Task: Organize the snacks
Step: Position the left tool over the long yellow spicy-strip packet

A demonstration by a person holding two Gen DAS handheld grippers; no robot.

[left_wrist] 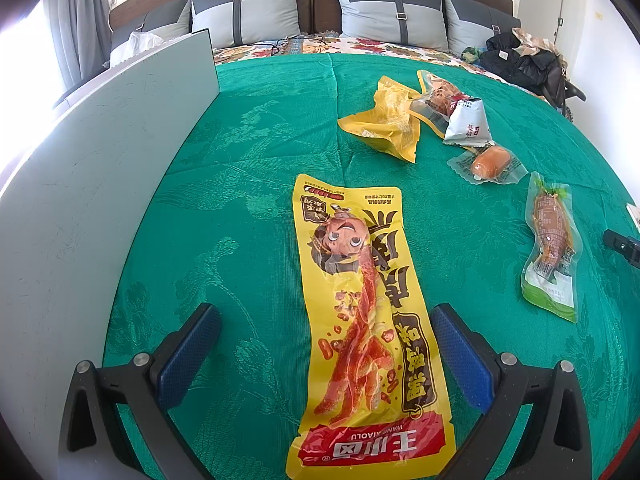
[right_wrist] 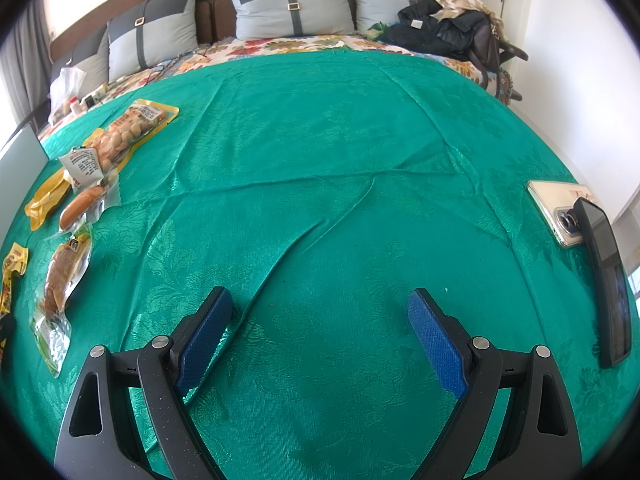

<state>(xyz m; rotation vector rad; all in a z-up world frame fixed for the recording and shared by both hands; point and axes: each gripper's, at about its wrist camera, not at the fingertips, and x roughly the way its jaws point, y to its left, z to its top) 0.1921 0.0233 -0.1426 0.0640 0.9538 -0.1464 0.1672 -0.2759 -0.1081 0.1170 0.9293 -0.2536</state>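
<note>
A long yellow spicy-strip packet point(left_wrist: 362, 320) lies flat on the green cloth, its near end between the spread fingers of my open left gripper point(left_wrist: 326, 316). Beyond it to the right lie a crumpled yellow bag point(left_wrist: 386, 120), a white pouch point(left_wrist: 468, 122), a small wrapped sausage point(left_wrist: 490, 163) and a clear-and-green packet of brown meat point(left_wrist: 552, 248). In the right wrist view my right gripper point(right_wrist: 320, 300) is open over bare cloth. The same snacks sit far to its left: a peanut packet point(right_wrist: 128, 128), the white pouch point(right_wrist: 84, 166), the sausage point(right_wrist: 82, 204) and the meat packet point(right_wrist: 60, 280).
A grey box wall point(left_wrist: 100, 184) stands along the left of the cloth. Two phones point(right_wrist: 560, 212) point(right_wrist: 608, 276) lie at the right edge. Pillows point(right_wrist: 292, 4) and a pile of dark clothes point(right_wrist: 440, 28) sit at the back on the bed.
</note>
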